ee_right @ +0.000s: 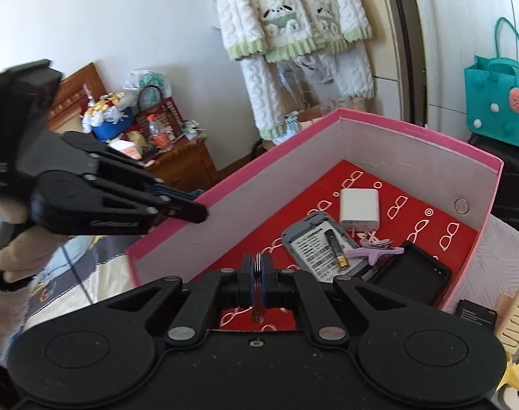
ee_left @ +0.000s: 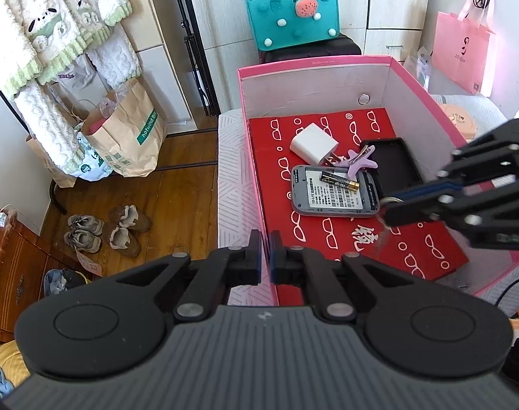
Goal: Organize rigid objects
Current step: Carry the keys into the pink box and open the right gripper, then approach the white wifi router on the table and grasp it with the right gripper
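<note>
R gripper (ee_right: 258, 275) fingers clamped on key ring w/ keys (ee_right: 257, 307), keys dangling over red liner inside pink box (ee_left: 256, 177). L gripper (ee_left: 265, 256) fingers pinch box's near-left wall. In box: white charger (ee_left: 313, 143), grey router (ee_left: 334, 191) w/ AAA battery (ee_left: 339, 180) on top, purple star clip (ee_left: 360, 162), black cover (ee_left: 392, 164) beside router.

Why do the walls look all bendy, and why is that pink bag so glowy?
Left wrist view: the fisheye lens bends the wardrobe edges, and sunlight washes out the pink bag. Right wrist view: dark rounded corners, and the left gripper looks slightly smeared, while the pink box stays sharp.
</note>
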`<state>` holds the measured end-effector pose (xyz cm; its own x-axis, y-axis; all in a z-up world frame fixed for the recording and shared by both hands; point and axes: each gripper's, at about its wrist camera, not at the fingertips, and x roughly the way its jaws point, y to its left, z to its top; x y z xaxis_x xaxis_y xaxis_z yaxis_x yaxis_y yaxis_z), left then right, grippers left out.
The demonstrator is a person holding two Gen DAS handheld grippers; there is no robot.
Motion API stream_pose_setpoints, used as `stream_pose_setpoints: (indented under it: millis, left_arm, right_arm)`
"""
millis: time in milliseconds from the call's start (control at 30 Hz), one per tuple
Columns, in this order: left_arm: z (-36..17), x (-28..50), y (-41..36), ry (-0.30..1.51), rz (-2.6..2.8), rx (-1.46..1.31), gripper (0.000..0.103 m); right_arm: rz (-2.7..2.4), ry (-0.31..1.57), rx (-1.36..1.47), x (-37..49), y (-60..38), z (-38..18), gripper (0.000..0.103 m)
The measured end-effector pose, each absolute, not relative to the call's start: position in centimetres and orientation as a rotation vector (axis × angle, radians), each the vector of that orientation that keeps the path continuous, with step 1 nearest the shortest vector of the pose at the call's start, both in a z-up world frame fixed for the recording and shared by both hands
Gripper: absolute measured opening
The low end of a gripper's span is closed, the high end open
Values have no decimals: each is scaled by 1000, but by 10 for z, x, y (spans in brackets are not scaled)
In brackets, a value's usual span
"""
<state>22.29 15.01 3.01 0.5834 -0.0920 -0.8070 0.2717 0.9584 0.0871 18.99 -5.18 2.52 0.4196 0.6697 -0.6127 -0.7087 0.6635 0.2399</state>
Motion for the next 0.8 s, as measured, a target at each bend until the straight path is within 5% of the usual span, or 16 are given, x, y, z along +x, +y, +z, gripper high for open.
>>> stream_pose_setpoints:
  millis: [200,267,700,800]
  left_arm:
    - [29,223,153,925,-218,191,4]
    - [29,226,153,930,-220,188,4]
    - [25,235,155,948,-203,151,4]
    - [24,237,152,952,-196,160,5]
  right_arm:
    - [826,742,32,200,-72,27,13]
    - [798,739,81,202,-87,30,22]
    - [461,620,77,163,-212,41,32]
    - [377,637,34,159,-234,27,44]
